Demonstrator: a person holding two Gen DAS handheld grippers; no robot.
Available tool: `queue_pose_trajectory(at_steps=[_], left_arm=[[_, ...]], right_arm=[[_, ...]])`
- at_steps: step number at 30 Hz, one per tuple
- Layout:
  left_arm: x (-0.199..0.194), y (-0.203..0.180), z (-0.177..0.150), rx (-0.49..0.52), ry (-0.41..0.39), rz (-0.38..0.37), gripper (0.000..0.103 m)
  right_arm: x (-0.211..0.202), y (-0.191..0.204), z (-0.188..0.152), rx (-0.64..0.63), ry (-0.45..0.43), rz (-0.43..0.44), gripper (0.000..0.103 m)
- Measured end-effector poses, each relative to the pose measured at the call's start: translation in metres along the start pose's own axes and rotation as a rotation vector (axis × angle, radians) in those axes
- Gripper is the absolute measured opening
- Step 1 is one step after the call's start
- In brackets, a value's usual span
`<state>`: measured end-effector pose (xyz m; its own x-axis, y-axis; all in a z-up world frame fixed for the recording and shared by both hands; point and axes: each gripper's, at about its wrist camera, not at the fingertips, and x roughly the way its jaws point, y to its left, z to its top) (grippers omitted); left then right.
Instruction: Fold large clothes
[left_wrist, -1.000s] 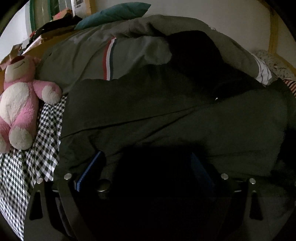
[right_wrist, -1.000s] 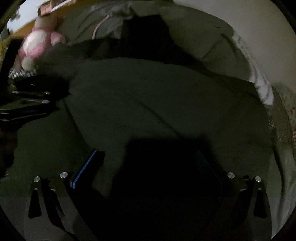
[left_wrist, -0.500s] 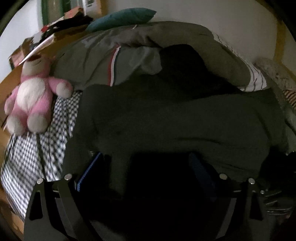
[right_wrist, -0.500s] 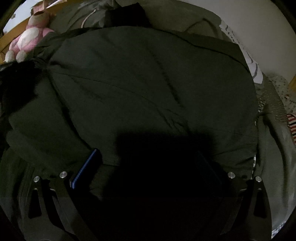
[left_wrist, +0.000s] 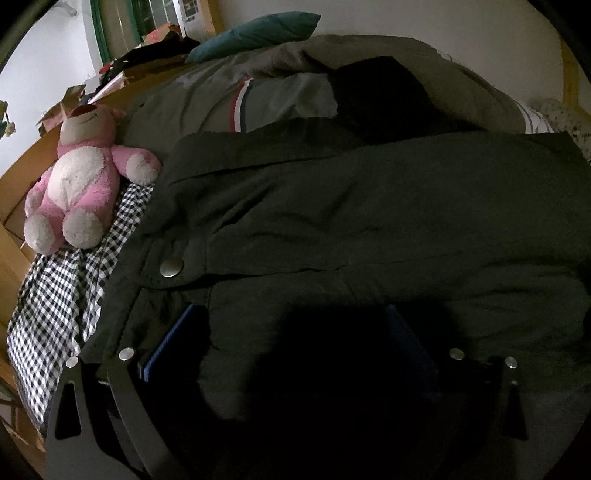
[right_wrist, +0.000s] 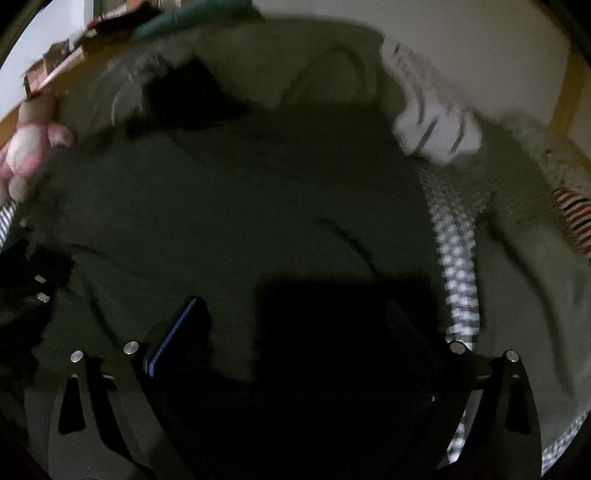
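While both views are dim, one dark green jacket (left_wrist: 369, 221) can be made out spread across the bed, covering most of the checked sheet (left_wrist: 55, 295), which shows along its left edge in the left wrist view and along its right edge in the right wrist view. One round metal snap (left_wrist: 172, 267) sits on a flap near the jacket's left edge.

The left tool (left_wrist: 291, 332) has its two fingers set wide apart, one blue pad (left_wrist: 166, 343) plain on the left and the other only faint in shadow on the right. Jacket cloth bulges up between them, but the dark patch there hides whether the pads press on it, so I cannot tell if it has hold of anything. The right tool (right_wrist: 291, 325) looks the same: two fingers spread wide, one blue pad (right_wrist: 173, 332) visible, jacket cloth and deep shadow between; its grasp cannot be told either, and that view is blurred.

Behind the jacket lies a heap of other clothes: one grey garment (left_wrist: 229, 99) with a red, white and dark stripe, one black piece (left_wrist: 384, 96), and one white cloth with thin dark lines (right_wrist: 436, 125). One red-and-white striped item (right_wrist: 574, 221) pokes in at the far right. One pink plush bear (left_wrist: 77, 173) sits on the sheet just beside the jacket's left corner. One teal pillow (left_wrist: 255, 33) rests against the wall at the back.
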<state>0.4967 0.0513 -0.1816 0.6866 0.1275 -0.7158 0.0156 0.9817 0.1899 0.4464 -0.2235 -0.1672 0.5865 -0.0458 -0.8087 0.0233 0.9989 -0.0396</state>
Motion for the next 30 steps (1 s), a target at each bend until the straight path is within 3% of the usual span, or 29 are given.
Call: queue_pose_trajectory(at_steps=[4, 10, 15, 19, 23, 27, 30], left_arm=[[0.002, -0.001, 0.000, 0.000, 0.003, 0.011, 0.099], [0.003, -0.002, 0.000, 0.007, 0.004, 0.021, 0.099], [-0.001, -0.001, 0.000, 0.002, 0.008, 0.016, 0.098], [-0.037, 0.001, -0.004, -0.021, 0.004, -0.034, 0.098], [-0.025, -0.007, -0.017, 0.017, 0.041, -0.005, 0.099], [-0.022, -0.012, -0.022, 0.020, 0.024, 0.030, 0.099], [-0.021, -0.014, -0.025, 0.028, 0.003, 0.047, 0.099]], right_arm=[[0.016, 0.013, -0.003, -0.050, -0.023, -0.072, 0.098], [-0.021, 0.016, -0.008, -0.037, -0.024, -0.038, 0.098], [0.002, 0.012, -0.026, -0.056, 0.017, -0.022, 0.098], [0.002, 0.013, -0.028, -0.060, 0.007, -0.030, 0.098], [-0.001, 0.014, -0.030, -0.056, -0.001, -0.032, 0.098], [-0.027, 0.019, -0.033, -0.043, -0.015, -0.020, 0.098], [-0.023, 0.023, -0.036, -0.056, 0.017, -0.016, 0.098]])
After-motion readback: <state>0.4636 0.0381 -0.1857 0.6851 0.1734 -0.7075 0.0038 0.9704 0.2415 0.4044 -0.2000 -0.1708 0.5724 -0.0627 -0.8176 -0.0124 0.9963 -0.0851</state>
